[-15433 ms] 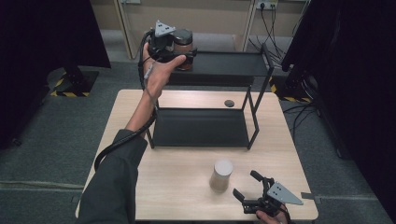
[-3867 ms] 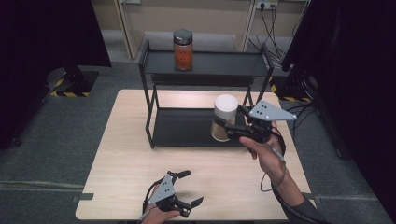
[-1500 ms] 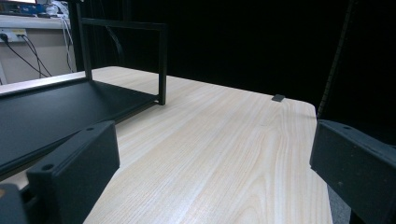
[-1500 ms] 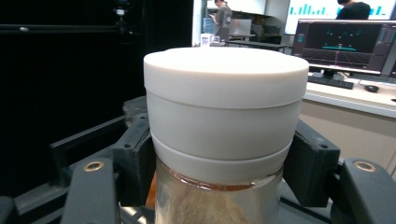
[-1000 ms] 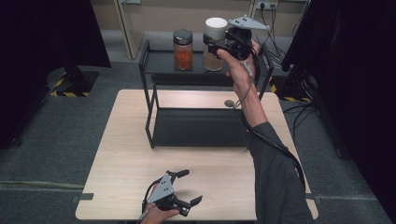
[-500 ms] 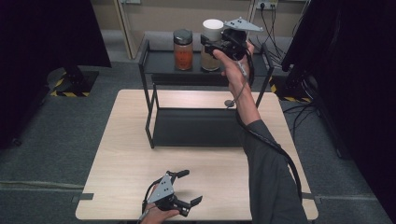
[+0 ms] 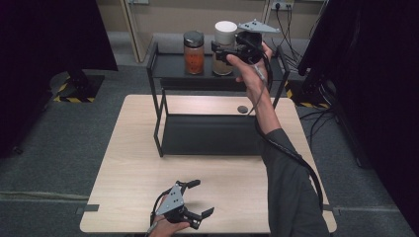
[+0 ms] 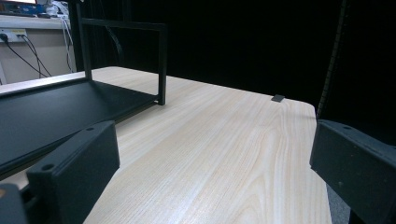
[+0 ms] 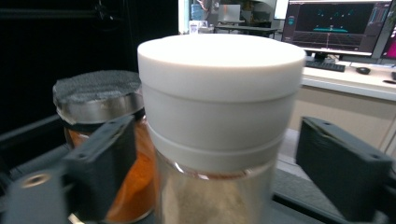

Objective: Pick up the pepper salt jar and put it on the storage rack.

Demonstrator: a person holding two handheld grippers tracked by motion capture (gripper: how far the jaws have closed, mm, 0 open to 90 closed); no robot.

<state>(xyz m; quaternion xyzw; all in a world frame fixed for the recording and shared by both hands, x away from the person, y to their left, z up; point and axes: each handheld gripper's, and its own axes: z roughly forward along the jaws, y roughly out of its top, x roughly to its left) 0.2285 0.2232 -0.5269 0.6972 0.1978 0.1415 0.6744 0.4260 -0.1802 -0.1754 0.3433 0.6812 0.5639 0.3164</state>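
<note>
High view: right gripper is up at the top shelf of the black rack, arm stretched out from bottom right. Its jaws have just been opening and now stand apart on either side of the white-lid jar, pads clear of the glass. Jar stands upright on the top shelf, just right of the orange jar, the two close together, touching or not I cannot tell. Grey plate sits on top of the right gripper, cable trails down along the forearm.

Right gripper view: white-lid jar fills the middle between the two black jaws, gap visible on both sides, so released. Contents pale, sandy. Orange jar behind the left jaw, dark lid, orange fill. Monitors and a desk far back.

Left gripper rests low at the near edge of the surface, held in the left hand, jaws spread wide, nothing between them. Left gripper view: open jaws over bare wood surface, the rack's lower shelf at left, small dark tab near the far edge.

Small dark disc lies on the surface under the top shelf, at the back right of the lower shelf.
</note>
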